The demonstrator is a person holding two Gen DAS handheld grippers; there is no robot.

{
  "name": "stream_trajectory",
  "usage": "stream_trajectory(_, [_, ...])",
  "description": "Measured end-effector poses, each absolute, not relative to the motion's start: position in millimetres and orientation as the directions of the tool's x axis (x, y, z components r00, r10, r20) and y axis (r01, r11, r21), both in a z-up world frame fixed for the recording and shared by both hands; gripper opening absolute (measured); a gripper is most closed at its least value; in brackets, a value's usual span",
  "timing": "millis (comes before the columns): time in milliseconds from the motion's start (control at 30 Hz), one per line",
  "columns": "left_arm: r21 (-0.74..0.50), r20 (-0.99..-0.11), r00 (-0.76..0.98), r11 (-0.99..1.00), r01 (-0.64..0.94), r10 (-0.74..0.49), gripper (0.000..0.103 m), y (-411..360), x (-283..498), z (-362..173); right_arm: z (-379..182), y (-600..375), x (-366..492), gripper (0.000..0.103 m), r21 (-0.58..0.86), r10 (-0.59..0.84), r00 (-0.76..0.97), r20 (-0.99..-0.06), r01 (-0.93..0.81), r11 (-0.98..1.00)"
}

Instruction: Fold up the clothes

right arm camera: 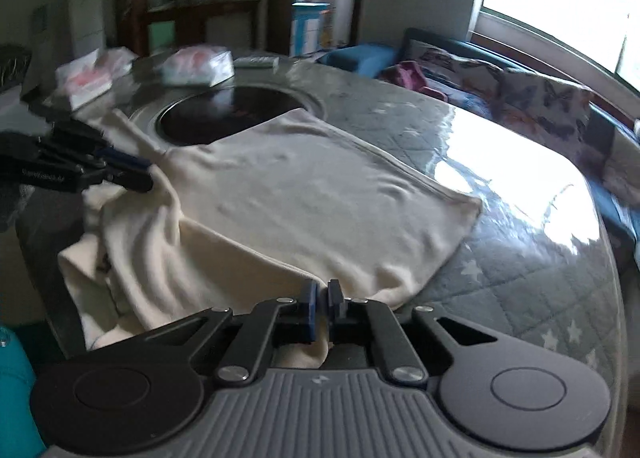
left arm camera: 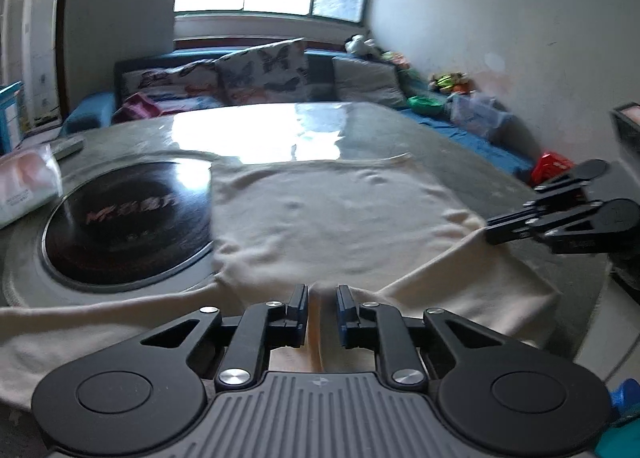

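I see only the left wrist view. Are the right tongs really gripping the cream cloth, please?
Observer: Yes. The right tongs are nearly shut, with a fold of the cream cloth between them.
Operator: How does the cloth lie at the near edge?
Observer: Below the left tongs it is bunched and hangs over the table edge.
Operator: Is anything else on the table?
Observer: A second tissue pack lies beside the first tissue pack.

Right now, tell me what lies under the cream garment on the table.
The cream garment lies on the table's quilted star-print cover, one corner overlapping the round black cooktop. Both grippers, left and right, pinch its near edge. Anything beneath the middle is hidden.
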State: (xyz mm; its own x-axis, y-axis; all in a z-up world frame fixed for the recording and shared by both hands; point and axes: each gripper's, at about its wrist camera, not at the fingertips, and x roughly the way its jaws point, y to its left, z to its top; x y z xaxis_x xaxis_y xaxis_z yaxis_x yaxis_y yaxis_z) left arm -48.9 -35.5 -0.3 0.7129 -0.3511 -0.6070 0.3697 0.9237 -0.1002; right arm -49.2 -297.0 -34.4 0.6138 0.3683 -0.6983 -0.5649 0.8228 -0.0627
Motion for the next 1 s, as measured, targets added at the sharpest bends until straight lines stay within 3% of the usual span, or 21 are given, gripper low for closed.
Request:
stream_trajectory(167, [-0.097, -0.631, 0.706, 0.935, 0.341, -0.323, 0.015, -31, -45, -2, -45, -302, -48, 0.007, -0.023, 0.345, 0.631, -0.694, -0.500, 0.866])
stream_trajectory(333, [-0.104, -0.611, 0.712, 0.926, 0.363, -0.348, 0.034, -35, -44, 2, -41, -301, -47, 0.010, -0.037, 0.340, 0.644, -0.685, -0.497, 0.867])
stream_trajectory(433, [-0.069, -0.620, 0.708, 0.922, 0.380, -0.338, 0.032, -44, -42, -3, -48, -301, -45, 0.013, -0.047, 0.317, 0.640, -0.700, -0.485, 0.873])
stream_trajectory(500, [-0.022, -0.632, 0.711, 0.924, 0.382, -0.309, 0.022, -48, -42, -8, -51, -304, -43, 0.020, -0.047, 0.299, 0.646, -0.702, -0.462, 0.886])
stream_trajectory(767, [-0.012, -0.601, 0.726, 0.911, 0.412, -0.336, 0.022, -54, -54, 2, -34, -323, -53, 0.022, -0.032, 0.267, 0.706, -0.656, -0.380, 0.925])
stream_trajectory(1000, [-0.034, -0.588, 0.697, 0.873, 0.486, -0.410, 0.023, -74, -67, 6, -38, -297, -80, 0.022, 0.008, 0.393, 0.629, -0.670, -0.523, 0.852])
